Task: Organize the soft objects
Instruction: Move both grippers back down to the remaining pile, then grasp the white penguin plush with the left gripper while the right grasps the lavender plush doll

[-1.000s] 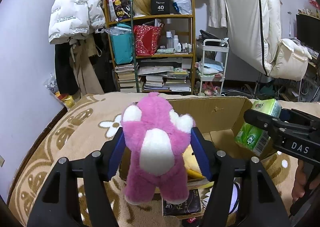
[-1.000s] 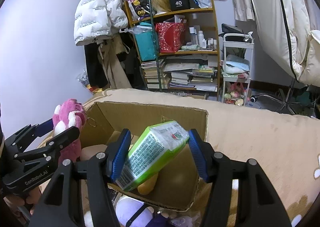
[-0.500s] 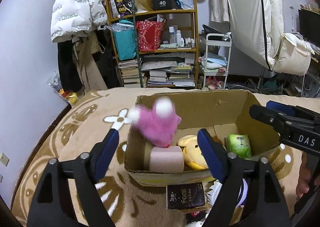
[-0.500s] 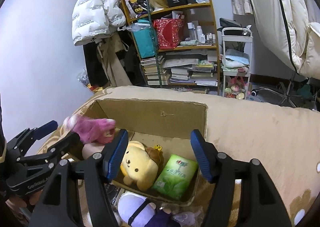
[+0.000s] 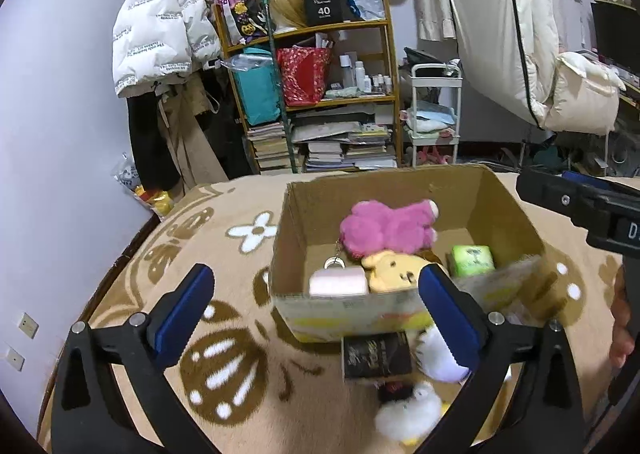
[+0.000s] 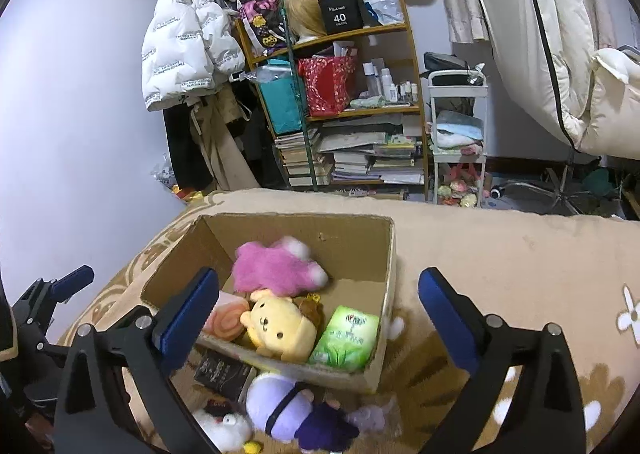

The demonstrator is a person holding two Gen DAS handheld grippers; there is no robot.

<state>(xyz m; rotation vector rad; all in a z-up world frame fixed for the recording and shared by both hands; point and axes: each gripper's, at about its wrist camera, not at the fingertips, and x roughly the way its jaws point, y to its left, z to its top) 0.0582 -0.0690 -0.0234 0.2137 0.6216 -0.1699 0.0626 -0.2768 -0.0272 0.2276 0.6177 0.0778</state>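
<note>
A cardboard box (image 5: 484, 194) (image 6: 390, 254) stands on the patterned blanket. In it lie a pink plush (image 5: 386, 230) (image 6: 276, 264), a yellow plush (image 5: 394, 274) (image 6: 280, 326), a green tissue pack (image 5: 471, 260) (image 6: 348, 336) and a pink roll (image 5: 338, 281) (image 6: 226, 316). My left gripper (image 5: 312, 308) is open and empty, near the box's front wall. My right gripper (image 6: 318, 314) is open and empty above the box's front. In front of the box lie a purple plush (image 6: 288, 410), a white plush (image 5: 406, 412) (image 6: 222, 428) and a black packet (image 5: 376, 354) (image 6: 224, 372).
The brown and white flowered blanket (image 5: 224, 334) (image 6: 500, 254) covers the surface around the box. A cluttered shelf (image 5: 320, 94) (image 6: 348, 102), hanging coats (image 5: 160, 42) and a white trolley (image 6: 458, 126) stand behind. The right gripper's body (image 5: 580, 210) shows at the left view's right edge.
Both grippers have opened. The pink plush dropped from my left gripper into the box and the green tissue pack dropped from my right gripper into it. Both grippers have pulled back.
</note>
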